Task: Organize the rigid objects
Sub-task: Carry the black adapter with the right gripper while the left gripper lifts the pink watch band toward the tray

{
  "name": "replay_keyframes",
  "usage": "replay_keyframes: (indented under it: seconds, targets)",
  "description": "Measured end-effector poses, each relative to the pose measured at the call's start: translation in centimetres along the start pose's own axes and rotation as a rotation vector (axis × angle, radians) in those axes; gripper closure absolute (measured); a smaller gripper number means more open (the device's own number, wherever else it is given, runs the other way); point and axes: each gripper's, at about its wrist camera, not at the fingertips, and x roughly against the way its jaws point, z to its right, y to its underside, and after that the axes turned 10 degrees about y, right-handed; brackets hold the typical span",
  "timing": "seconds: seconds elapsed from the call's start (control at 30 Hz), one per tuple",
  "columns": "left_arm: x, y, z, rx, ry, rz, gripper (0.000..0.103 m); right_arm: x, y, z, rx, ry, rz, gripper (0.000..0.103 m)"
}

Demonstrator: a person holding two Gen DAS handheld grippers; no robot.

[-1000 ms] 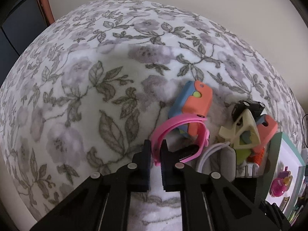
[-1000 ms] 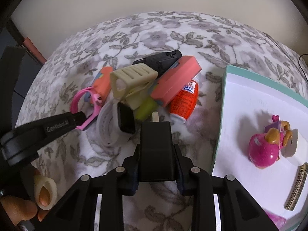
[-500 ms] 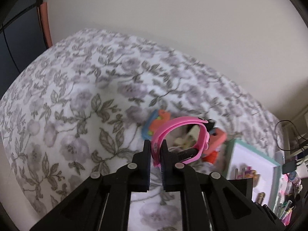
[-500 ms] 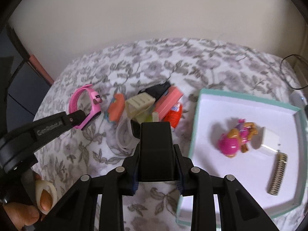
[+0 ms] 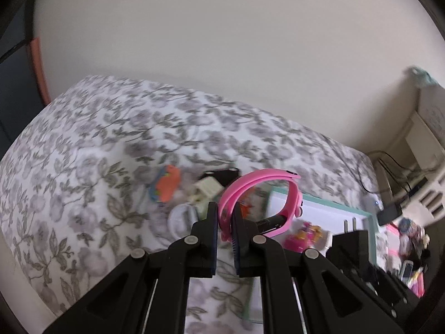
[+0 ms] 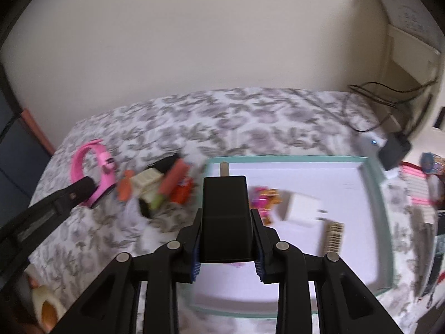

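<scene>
My left gripper is shut on a pink watch and holds it in the air above the bed; the watch also shows in the right wrist view. My right gripper is shut on a black plug adapter and holds it over the near left part of the white tray with a teal rim. In the tray lie a pink toy figure, a white charger and a small comb-like piece. A pile of loose objects lies on the floral bedspread left of the tray.
The pile holds an orange piece, a cream clip, a black item and a white band. A wall runs behind the bed. Cables, a black box and clutter lie to the right of the tray.
Both grippers have risen and moved right with their objects. The right one now holds the adapter over the tray; the left one carries the watch higher, toward the tray.
</scene>
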Motion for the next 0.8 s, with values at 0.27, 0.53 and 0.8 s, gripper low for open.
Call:
replay_keyframes:
  seconds: [0.27, 0.53, 0.8]
  targets:
    - [-0.8, 1.8, 5.7, -0.108, 0.042, -0.027, 0.094, -1.3, -0.2, 7.4, -0.141, 0.137, -0.031, 0.071]
    - [-1.2, 3.7, 12.0, -0.250, 0.109, -0.053, 0.094, -1.6, 0.5, 13.4, -0.292, 0.286, -0.041, 0.071]
    - [-3.0, 5.8, 14.6, -0.345, 0.094, -0.108, 0.094, -2.3, 1.4, 16.6, -0.387, 0.336, -0.071, 0.071]
